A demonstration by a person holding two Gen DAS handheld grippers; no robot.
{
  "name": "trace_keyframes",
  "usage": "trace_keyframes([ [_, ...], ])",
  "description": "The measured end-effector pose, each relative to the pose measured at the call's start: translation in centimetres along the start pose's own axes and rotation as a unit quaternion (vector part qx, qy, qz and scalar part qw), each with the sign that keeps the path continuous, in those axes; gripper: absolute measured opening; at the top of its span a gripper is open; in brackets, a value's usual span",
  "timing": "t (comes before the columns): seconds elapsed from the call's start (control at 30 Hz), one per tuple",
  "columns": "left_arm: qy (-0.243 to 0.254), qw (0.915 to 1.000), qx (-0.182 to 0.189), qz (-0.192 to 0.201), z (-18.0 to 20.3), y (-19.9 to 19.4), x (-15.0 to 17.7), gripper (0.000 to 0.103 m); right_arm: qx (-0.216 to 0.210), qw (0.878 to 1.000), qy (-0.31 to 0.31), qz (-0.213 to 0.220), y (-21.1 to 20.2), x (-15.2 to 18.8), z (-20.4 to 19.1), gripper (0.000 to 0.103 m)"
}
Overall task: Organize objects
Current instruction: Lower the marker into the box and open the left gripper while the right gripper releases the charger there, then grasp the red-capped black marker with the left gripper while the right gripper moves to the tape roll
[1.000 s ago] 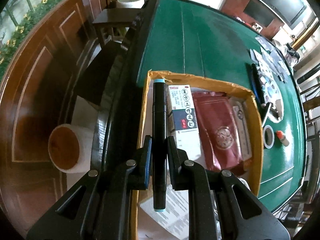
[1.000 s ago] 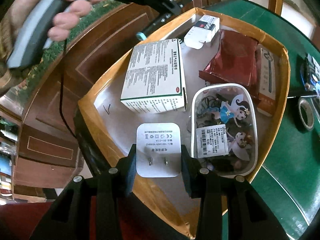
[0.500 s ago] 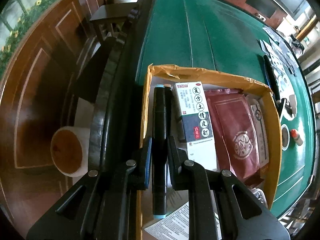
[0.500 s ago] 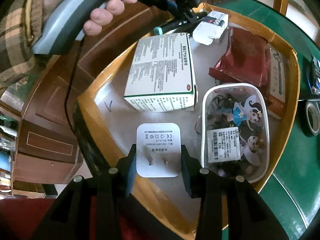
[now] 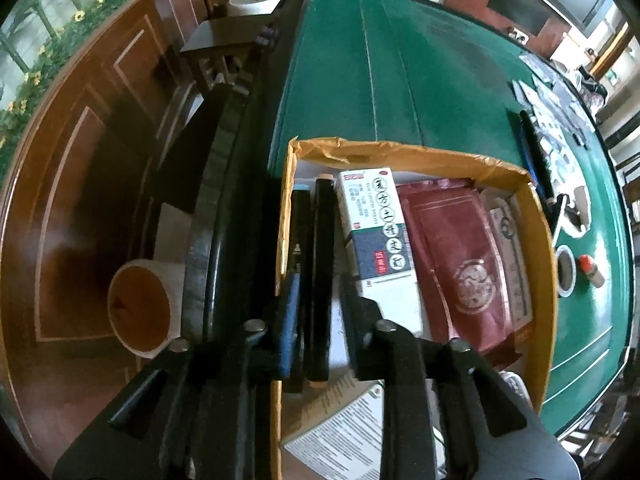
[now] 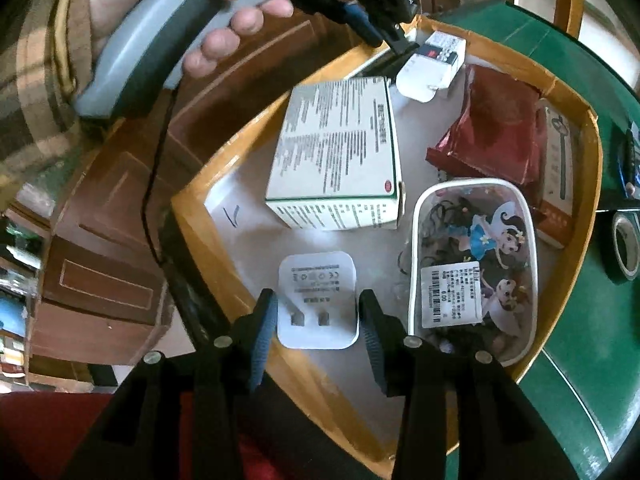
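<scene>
A yellow-rimmed cardboard box [image 5: 538, 240] sits on the green table [image 5: 400, 80]. My left gripper [image 5: 318, 304] is open over the box's left edge; two black markers [image 5: 322, 264] lie side by side between its fingers, on the box floor next to a blue-and-white medicine box [image 5: 376, 232]. My right gripper [image 6: 316, 316] is open around a white plug adapter [image 6: 316, 292] that lies on the box floor [image 6: 240, 208]. The left gripper [image 6: 396, 40] also shows in the right wrist view, at the box's far corner.
The box also holds a red pouch [image 5: 456, 264], a large white carton [image 6: 340, 160], a clear cartoon pencil case [image 6: 476, 264] and a slim packet [image 6: 560, 176]. Tape roll [image 5: 566, 270], small bottle [image 5: 590, 274] and pens lie on the table beside it. A round stool [image 5: 138, 312] stands below.
Both grippers have opened. The left one let go of the black marker, which now lies in the box beside another marker. The right one released the white adapter onto the box floor.
</scene>
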State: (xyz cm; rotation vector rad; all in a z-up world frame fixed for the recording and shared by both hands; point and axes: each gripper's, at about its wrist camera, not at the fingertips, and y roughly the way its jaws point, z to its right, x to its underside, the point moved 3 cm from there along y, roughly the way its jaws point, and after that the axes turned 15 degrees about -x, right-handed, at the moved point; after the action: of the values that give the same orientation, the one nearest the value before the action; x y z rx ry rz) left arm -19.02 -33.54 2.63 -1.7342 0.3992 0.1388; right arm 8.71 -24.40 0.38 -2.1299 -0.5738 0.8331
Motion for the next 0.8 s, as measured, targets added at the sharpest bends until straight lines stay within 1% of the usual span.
trace_keyframes([
  [0.03,-0.003,1.0000,0.002,0.004,0.1,-0.4,0.0,0.040,-0.003,1.000,0.002,0.008,-0.8,-0.1,0.2,0.057],
  [0.07,-0.005,0.9999,0.004,0.010,0.1,-0.9,0.0,0.044,-0.007,1.000,0.005,0.016,-1.3,-0.1,0.3,0.067],
  [0.1,-0.006,0.9998,0.006,0.015,0.3,-1.4,0.1,0.049,-0.014,0.999,0.009,0.028,-2.2,-0.2,0.6,0.072],
  [0.13,-0.005,0.9998,0.008,0.020,0.5,-1.9,0.1,0.049,-0.021,0.999,0.013,0.040,-3.7,-0.1,1.1,0.077],
  [0.27,0.007,0.9992,0.024,0.030,2.1,-3.6,0.0,0.051,-0.046,0.995,0.027,0.088,-7.0,0.6,1.1,0.081],
  [0.33,0.015,0.9988,0.032,0.034,3.3,-4.2,0.1,0.052,-0.046,0.993,0.038,0.105,-8.4,1.2,1.6,0.083],
  [0.5,0.048,0.9969,0.050,0.037,7.7,-5.3,0.2,0.054,-0.017,0.985,0.094,0.141,-12.1,3.6,4.4,0.084],
  [0.53,0.058,0.9962,0.054,0.038,9.0,-5.6,0.2,0.054,-0.014,0.984,0.103,0.145,-12.0,3.5,4.6,0.085],
  [0.57,0.065,0.9956,0.056,0.038,10.0,-5.6,0.2,0.054,-0.006,0.981,0.118,0.153,-12.8,4.2,5.5,0.085],
  [0.7,0.095,0.9928,0.063,0.036,14.2,-6.0,-0.1,0.054,0.011,0.973,0.158,0.168,-14.4,6.1,8.6,0.085],
  [0.8,0.119,0.9902,0.064,0.034,17.4,-6.0,-0.6,0.054,0.018,0.968,0.178,0.176,-15.8,7.7,9.9,0.085],
])
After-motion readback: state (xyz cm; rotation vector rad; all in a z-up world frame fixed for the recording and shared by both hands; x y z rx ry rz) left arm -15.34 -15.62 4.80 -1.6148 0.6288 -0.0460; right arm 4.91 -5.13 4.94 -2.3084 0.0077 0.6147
